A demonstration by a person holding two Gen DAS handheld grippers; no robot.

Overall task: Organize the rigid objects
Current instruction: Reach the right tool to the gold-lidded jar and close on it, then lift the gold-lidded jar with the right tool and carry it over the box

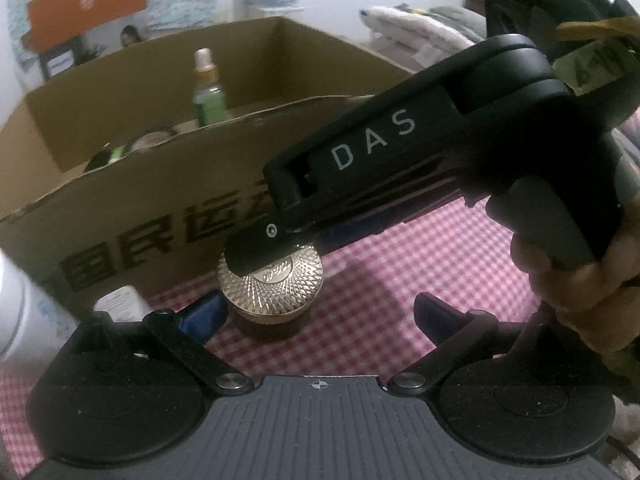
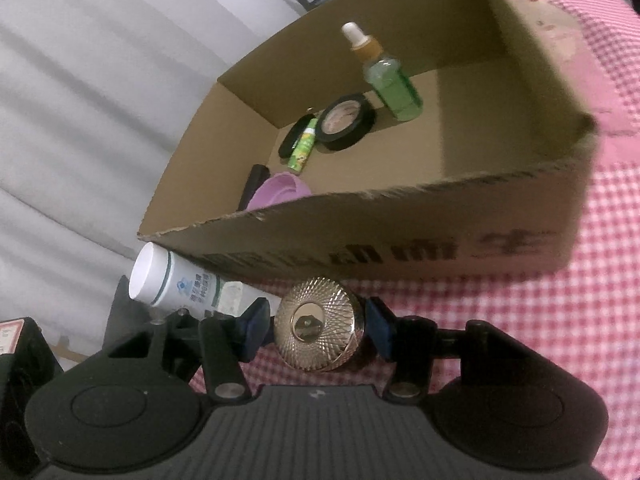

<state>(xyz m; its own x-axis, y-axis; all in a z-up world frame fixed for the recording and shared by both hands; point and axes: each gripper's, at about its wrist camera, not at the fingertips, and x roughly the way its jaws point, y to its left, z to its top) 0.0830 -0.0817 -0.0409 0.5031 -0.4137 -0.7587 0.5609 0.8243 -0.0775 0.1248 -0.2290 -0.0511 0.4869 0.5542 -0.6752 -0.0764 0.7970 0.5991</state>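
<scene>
While the right claw straddles the gold-lidded jar at six o'clock on the pink checked surface, its blue pads sit close at either flank, the left one showing a sliver of gap, so no firm grip yet. Left claw hangs wide and empty just short of that jar. Beyond, at twelve o'clock, the cardboard box holds a green dropper bottle, a black compact and a purple dish; a white tube lies at ten o'clock against its front wall.
</scene>
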